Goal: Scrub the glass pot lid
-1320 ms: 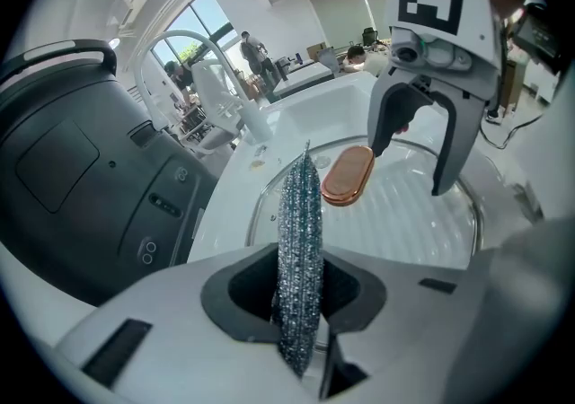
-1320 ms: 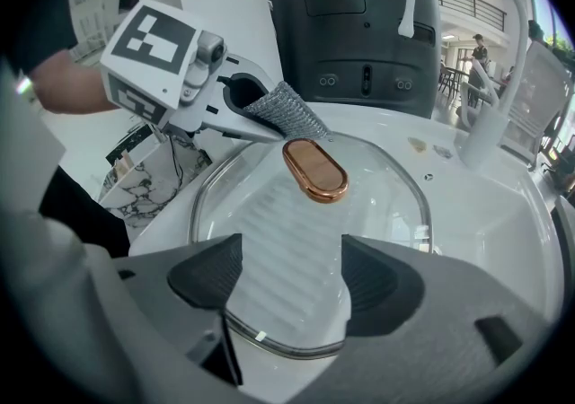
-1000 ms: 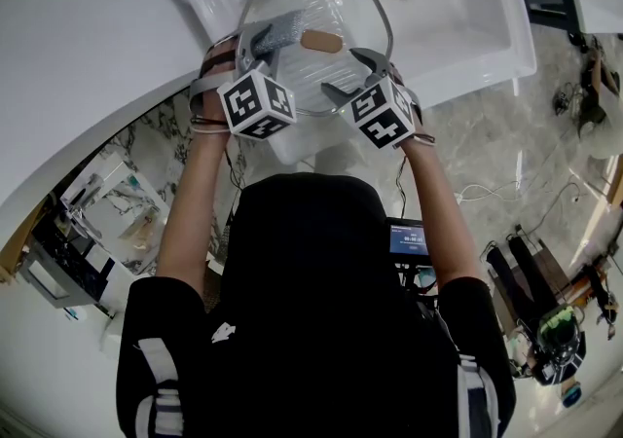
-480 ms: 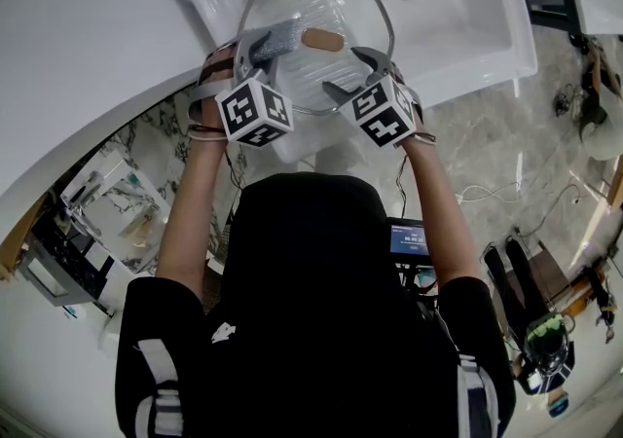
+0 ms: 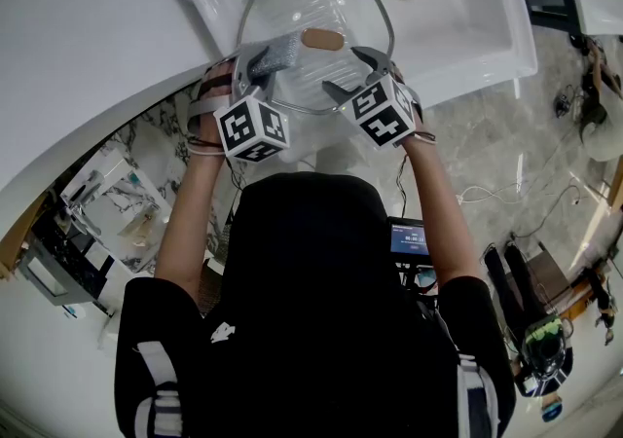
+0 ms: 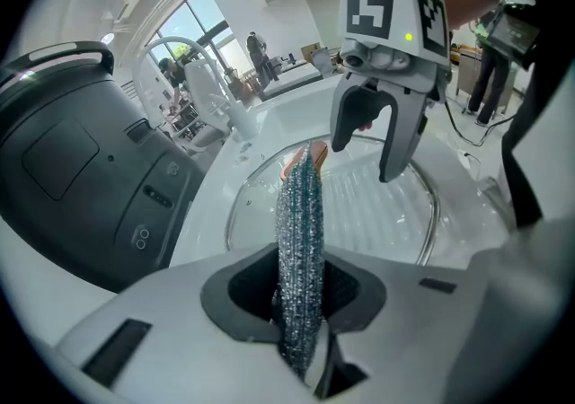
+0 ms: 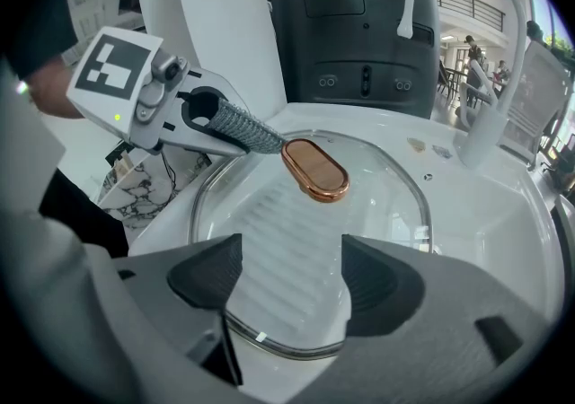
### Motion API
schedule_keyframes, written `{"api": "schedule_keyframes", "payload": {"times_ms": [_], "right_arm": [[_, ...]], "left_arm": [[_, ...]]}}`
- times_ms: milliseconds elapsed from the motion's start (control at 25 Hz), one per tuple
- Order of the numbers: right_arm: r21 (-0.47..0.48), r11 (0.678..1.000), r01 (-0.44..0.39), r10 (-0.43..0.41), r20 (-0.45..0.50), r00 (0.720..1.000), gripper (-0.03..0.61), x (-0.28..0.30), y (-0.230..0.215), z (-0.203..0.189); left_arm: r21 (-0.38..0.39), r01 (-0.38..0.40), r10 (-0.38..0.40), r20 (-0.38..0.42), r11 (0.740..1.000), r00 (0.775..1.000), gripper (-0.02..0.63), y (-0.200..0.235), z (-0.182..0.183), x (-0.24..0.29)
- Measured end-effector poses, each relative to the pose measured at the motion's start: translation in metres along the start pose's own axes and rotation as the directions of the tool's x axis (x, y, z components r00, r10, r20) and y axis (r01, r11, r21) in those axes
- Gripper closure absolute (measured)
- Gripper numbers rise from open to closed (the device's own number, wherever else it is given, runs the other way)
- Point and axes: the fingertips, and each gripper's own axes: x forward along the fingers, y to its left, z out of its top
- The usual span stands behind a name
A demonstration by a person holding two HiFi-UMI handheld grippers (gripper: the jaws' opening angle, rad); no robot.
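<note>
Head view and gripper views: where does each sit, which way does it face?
Head view: on the person's head, facing steeply down at the glass lid over the sink; shows torso, forearms, left gripper, right gripper.
Left gripper view: on the left gripper, looking along its fingers, shut on the scrubber, across the lid.
Right gripper view: on the right gripper, along its open fingers, the opposite way across the lid.
Shared: both gripper views show the copper knob and the other gripper.
</note>
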Motion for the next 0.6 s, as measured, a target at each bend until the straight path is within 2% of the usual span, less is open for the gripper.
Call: {"api": "schedule_keyframes", "payload": {"times_ms": [600], "right_arm": [[0.002, 1.000, -0.001, 0.001, 0.001, 1.000, 0.253, -0.001, 0.000, -0.001]], "left_arm": [[0.032, 0.045, -0.045, 0.006, 0.998, 0.999, 0.541, -0.029, 0.002, -0.013]]}}
